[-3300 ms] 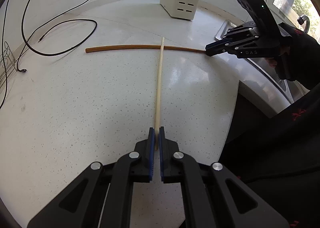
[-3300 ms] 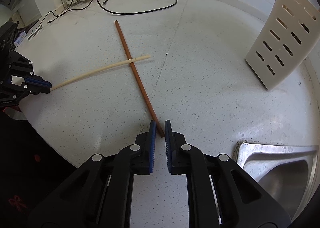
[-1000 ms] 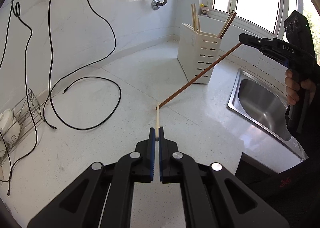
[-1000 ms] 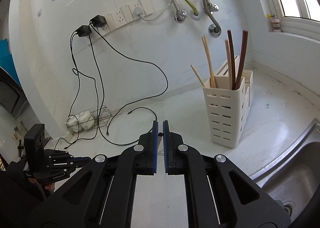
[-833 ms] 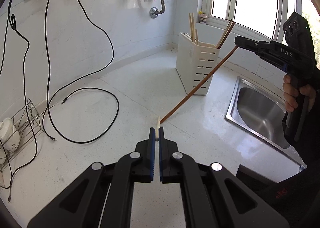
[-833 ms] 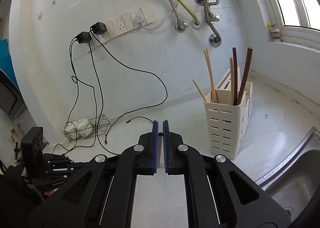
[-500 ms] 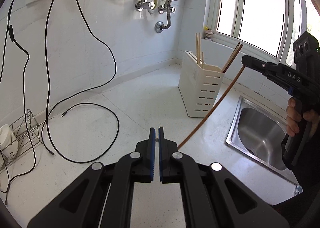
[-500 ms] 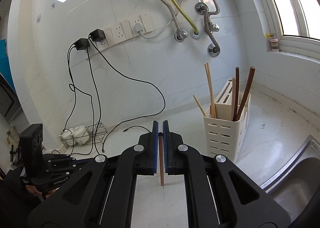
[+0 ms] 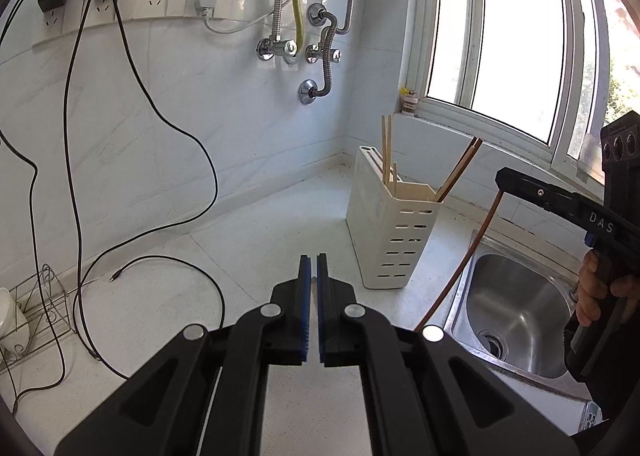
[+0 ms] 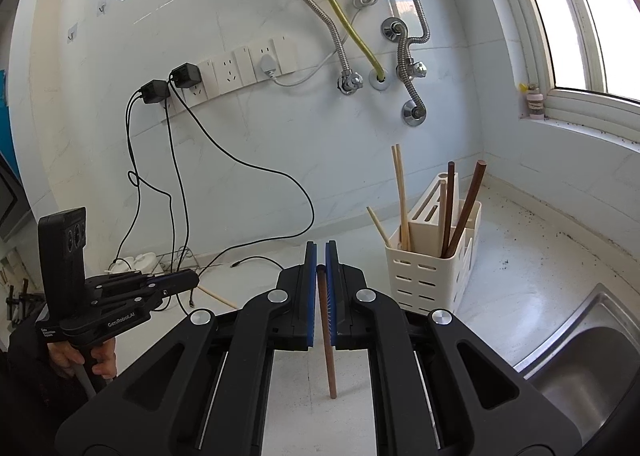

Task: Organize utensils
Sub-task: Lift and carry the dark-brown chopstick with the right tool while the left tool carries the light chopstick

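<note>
My left gripper is shut on a pale chopstick, of which only the end shows between the pads. In the right wrist view that pale chopstick slants down from the left gripper above the counter. My right gripper is shut on the top of a brown chopstick, which hangs down between its fingers. From the left wrist view the right gripper is up at the right, with the brown chopstick hanging clear of the counter. The white slotted holder stands ahead with several chopsticks in it.
A steel sink is set into the white counter right of the holder. Black cables loop over the counter's left side, by a wire rack. Pipes and sockets line the wall, and a window is at the right.
Both grippers have risen, each with its chopstick. The brown chopstick has swung from a shallow slant to hanging steeply, its tip off the counter. The holder looks nearer in the left wrist view.
</note>
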{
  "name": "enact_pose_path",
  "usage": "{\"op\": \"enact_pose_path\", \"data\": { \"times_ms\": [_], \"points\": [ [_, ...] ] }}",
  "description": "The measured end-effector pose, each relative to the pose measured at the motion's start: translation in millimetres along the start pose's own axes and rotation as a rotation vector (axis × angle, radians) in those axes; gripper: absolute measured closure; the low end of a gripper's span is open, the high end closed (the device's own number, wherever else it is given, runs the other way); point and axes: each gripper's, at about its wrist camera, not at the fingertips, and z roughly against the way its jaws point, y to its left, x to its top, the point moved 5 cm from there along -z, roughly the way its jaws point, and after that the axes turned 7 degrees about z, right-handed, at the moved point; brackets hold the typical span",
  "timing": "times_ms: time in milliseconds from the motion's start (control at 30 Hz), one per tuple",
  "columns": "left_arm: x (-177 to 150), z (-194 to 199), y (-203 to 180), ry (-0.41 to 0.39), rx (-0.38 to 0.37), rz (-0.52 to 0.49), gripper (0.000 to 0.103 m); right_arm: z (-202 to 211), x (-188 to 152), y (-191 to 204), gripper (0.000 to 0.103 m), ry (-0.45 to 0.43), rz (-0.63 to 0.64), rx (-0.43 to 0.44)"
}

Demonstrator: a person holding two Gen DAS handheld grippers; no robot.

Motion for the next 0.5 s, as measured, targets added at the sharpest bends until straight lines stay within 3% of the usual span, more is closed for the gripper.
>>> {"op": "enact_pose_path", "data": {
  "times_ms": [167,500],
  "points": [
    [29,7,-15,-0.053,-0.069,-0.01,0.101,11,18,-5,0.099,-0.033,0.031,-0.013],
    [85,25,-51,-0.17,-0.196,-0.042,0.101,37,91,-11,0.099,-0.173,0.138,-0.073]
  ]
}}
